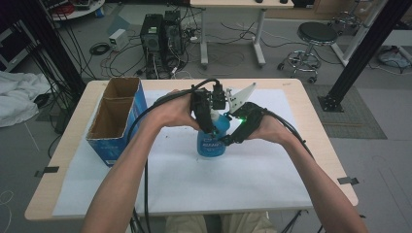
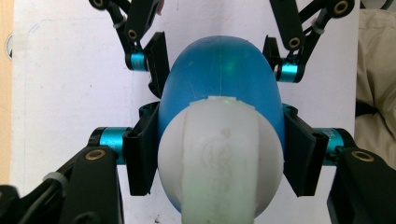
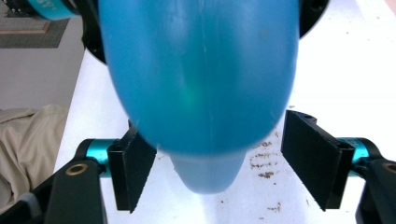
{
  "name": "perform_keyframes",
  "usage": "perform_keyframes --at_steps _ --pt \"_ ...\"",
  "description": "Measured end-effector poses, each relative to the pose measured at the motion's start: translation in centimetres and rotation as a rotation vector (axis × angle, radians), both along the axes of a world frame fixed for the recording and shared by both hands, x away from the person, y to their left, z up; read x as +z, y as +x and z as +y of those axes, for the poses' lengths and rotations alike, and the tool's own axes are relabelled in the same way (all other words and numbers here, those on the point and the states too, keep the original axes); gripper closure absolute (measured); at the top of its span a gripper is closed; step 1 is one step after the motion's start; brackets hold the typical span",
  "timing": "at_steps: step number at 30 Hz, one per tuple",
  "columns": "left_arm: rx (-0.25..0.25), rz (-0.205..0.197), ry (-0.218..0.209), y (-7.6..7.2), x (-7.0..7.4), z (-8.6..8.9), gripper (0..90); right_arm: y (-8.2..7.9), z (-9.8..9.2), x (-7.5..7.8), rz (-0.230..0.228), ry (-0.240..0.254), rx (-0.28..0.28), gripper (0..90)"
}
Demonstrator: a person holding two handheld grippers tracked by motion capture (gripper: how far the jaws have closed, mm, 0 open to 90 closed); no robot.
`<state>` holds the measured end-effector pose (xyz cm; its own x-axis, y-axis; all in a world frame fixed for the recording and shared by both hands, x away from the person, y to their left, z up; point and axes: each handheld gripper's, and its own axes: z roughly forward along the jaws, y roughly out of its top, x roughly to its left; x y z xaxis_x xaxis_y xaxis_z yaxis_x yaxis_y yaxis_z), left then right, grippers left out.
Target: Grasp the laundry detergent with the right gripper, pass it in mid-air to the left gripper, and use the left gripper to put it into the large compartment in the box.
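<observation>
A blue bottle (image 1: 212,141) is standing upright near the middle of the white sheet (image 1: 252,179) that is covering the table (image 1: 311,111), well to the right of an open cardboard box (image 1: 116,119). The left gripper (image 1: 206,127) is coming down on the bottle from above; in the left gripper view its two black pads (image 2: 142,154) are pressing against both sides of the blue body, just under the white cap (image 2: 219,154), so it is gripping the bottle firmly. The right gripper (image 1: 227,141) is sitting at the bottle's right side, lower down. In the right gripper view the bottle (image 3: 201,70) is lying between its jaws (very close to the lens and blurred), with the left pad (image 3: 133,170) touching or nearly touching it and the right pad standing clear, so these jaws are parted and not clamping.
</observation>
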<state>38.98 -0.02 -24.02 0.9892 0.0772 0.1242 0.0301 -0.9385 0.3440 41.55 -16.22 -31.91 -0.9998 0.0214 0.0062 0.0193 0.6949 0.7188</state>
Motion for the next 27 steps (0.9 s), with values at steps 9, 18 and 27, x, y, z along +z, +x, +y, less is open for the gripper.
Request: perform_keyframes --at_steps 9,18,27 --pt "0.042 -0.004 0.01 -0.2 2.4 1.8 38.2 -0.3 -1.8 0.8 -0.013 -0.067 -0.062 22.3" --pt "0.145 -0.023 0.033 0.1 6.9 4.8 38.3 -0.8 -4.7 1.3 -0.048 -0.196 -0.158 13.3" --pt "0.272 -0.042 0.028 0.9 11.6 9.1 38.2 -1.4 -8.4 1.3 -0.066 -0.331 -0.274 13.3"
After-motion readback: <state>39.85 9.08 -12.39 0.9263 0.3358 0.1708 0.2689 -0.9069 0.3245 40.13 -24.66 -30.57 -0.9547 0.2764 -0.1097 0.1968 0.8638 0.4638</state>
